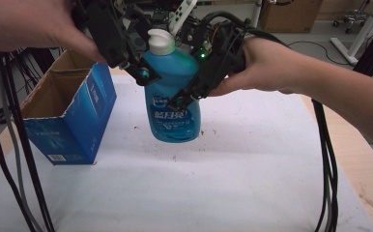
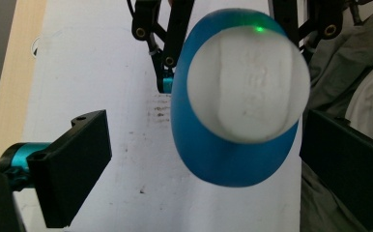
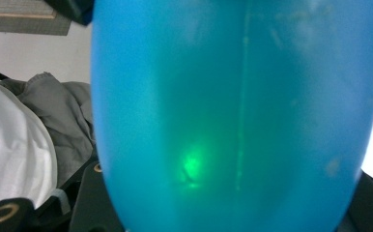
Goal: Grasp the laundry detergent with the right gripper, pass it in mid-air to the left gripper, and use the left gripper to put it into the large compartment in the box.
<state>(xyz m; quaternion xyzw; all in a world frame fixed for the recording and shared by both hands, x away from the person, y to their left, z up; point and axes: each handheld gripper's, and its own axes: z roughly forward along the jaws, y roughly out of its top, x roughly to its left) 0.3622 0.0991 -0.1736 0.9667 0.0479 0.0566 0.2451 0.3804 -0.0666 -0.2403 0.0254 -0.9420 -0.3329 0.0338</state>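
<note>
The right gripper is clamping the bottle above the tabletop's far edge; the left gripper's jaws are standing open around its cap.

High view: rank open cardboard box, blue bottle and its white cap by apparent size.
1. Open cardboard box, the largest, though the margin is unsure.
2. Blue bottle, held above the table and nearer the camera, so it may look bigger than it is.
3. White cap, clearly the smallest.

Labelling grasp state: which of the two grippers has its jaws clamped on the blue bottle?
The right gripper: its jaws press the blue bottle. The left gripper has jaws apart, clear of the bottle's sides.
</note>
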